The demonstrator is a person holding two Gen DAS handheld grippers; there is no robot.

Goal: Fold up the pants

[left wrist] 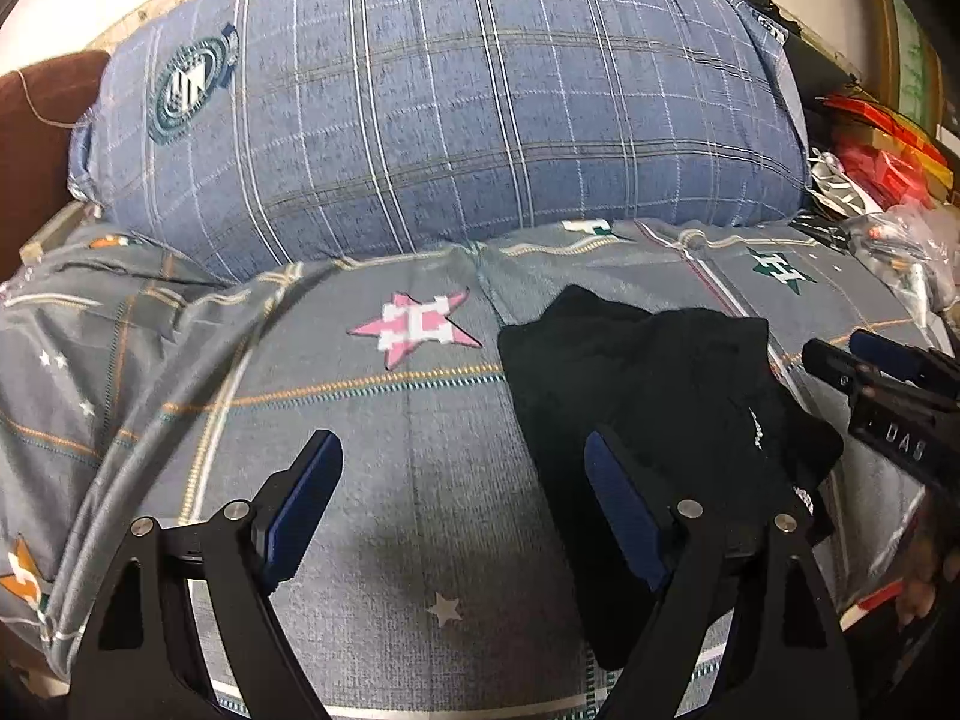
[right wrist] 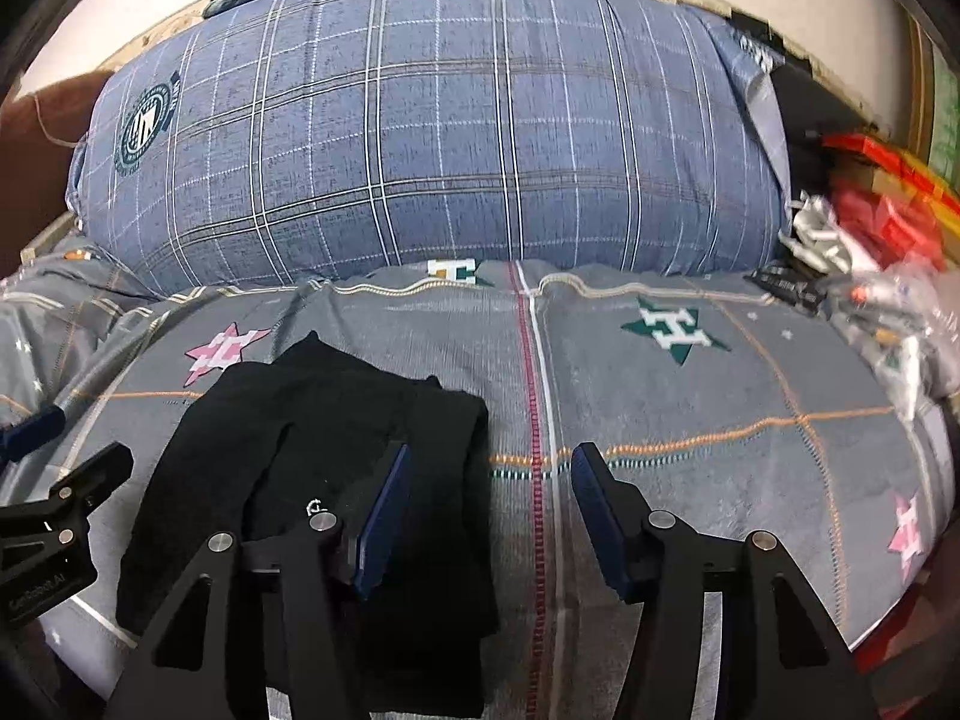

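On grey bedsheet (right wrist: 690, 420), black pants (right wrist: 336, 450) folded into a rumpled bundle, both grippers' jaws apart, empty.

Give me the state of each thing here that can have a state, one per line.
Pants: folded into a bundle, lying on the bed, held by neither gripper.
Left gripper: open, nothing between its fingers, beside the pants.
Right gripper: open, nothing gripped, at the right edge of the pants.
Sheet: spread over the bed, lightly wrinkled.
Pillow: plump, resting at the far end of the bed.
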